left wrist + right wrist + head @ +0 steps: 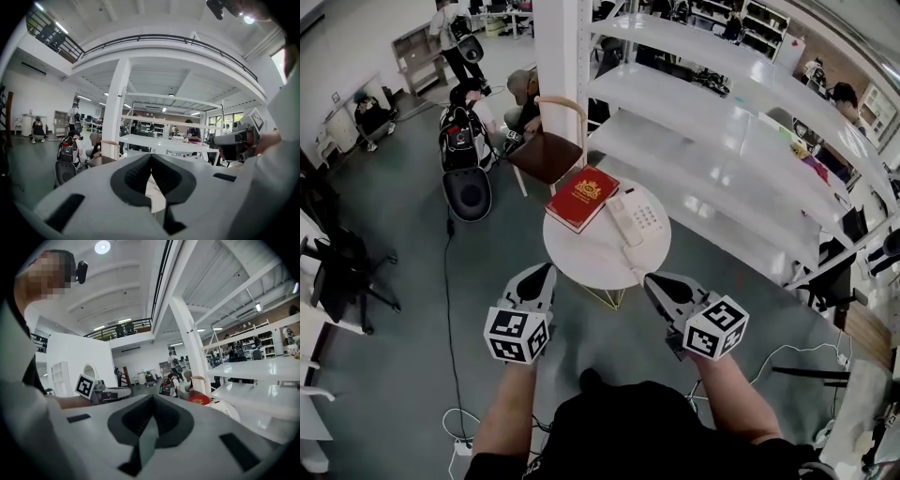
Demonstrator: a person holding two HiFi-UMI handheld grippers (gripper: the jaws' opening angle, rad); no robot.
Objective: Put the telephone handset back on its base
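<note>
- The telephone [647, 217] is white with a pale keypad. Its handset [622, 223] is a long white bar along the keypad's 9 o'clock side. From the head view I cannot tell whether it is fully seated.
- The telephone sits on the round white desk [591, 255], toward its 2 o'clock rim. A red book [582, 197] lies just beside it at 10 o'clock. A white cord [630, 261] trails from the telephone toward the desk's 5 o'clock rim.
- The right claw [649, 278] hangs at the desk's 5 o'clock rim, near the cord's end. The handset is at 11 o'clock from it, apart.
- The left claw [548, 269] is at the desk's 7 o'clock rim. The handset lies at 2 o'clock from it, well apart.
- Only the head view shows the telephone clearly.
- The left gripper view shows the left claw [151, 156] pressed together on nothing, and the right claw's body at 3 o'clock.
- The right gripper view shows the right claw [152, 397] pressed together and empty, with the red book [200, 399] past it.
</note>
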